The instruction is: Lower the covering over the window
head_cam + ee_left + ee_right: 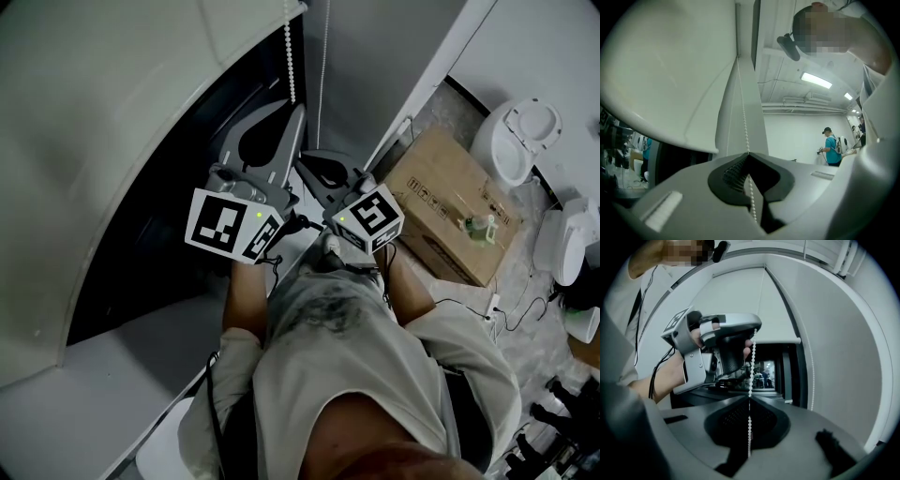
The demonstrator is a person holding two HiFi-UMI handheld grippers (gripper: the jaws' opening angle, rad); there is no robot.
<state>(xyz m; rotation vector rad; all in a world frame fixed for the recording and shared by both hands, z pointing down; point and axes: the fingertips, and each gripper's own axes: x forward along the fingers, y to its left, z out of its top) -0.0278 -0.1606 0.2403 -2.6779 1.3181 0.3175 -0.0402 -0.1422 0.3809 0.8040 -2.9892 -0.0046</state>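
A white bead chain (292, 56) hangs beside the white roller blind (94, 141), which covers the upper part of the dark window (169, 234). My left gripper (298, 111) is shut on the chain higher up; in the left gripper view the chain (743, 117) runs up from the closed tips (748, 153) along the blind (670, 70). My right gripper (304, 163) sits just below and is also shut on the chain. In the right gripper view the beads (751, 366) rise from its closed tips (749, 397) to the left gripper (726, 333) above.
A white window sill (122, 347) runs below the glass. To the right, a cardboard box (450, 202) and a white toilet (520, 136) stand on the floor. A person in a teal shirt (831, 146) stands far across the room.
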